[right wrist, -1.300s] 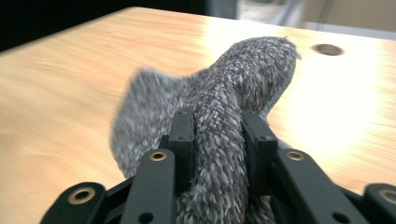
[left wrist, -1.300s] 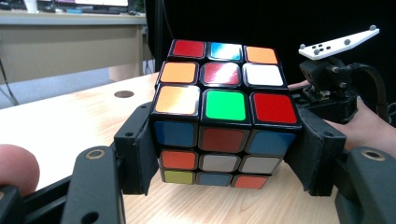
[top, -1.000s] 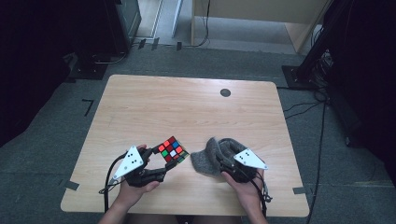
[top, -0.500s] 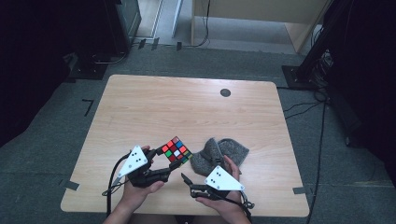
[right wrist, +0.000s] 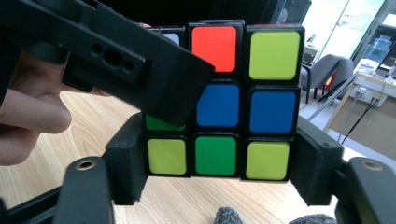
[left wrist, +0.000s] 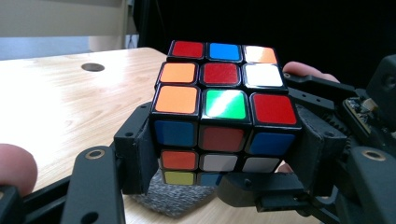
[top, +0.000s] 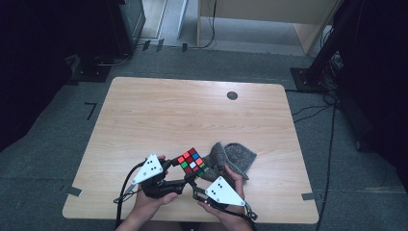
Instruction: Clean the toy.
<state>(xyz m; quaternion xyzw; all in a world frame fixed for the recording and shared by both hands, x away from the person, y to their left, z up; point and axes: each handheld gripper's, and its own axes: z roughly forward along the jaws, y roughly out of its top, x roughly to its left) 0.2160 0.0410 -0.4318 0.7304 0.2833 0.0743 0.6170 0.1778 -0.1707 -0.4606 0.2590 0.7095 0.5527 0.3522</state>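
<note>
A scrambled Rubik's cube (top: 192,161) is held just above the wooden table (top: 192,110) near its front edge. My left gripper (top: 182,169) comes in from the left and is shut on it; in the left gripper view its pads (left wrist: 137,154) clamp the cube (left wrist: 224,112) on both sides. My right gripper (top: 199,174) reaches in from the near right. Its jaws have just been closing, and its pads (right wrist: 126,161) now press the bottom layer of the cube (right wrist: 233,107). The left gripper's jaw crosses the cube's upper left corner there.
A grey woolly cloth (top: 235,156) lies crumpled on the table just right of the cube, and part of it shows under the cube (left wrist: 173,198). A small black round disc (top: 232,95) sits near the far edge. Dark equipment and cables surround the table.
My right gripper has left the grey cloth, swung left and toward the person, and closed on the cube from below. The left gripper kept its hold and shifted the cube slightly right.
</note>
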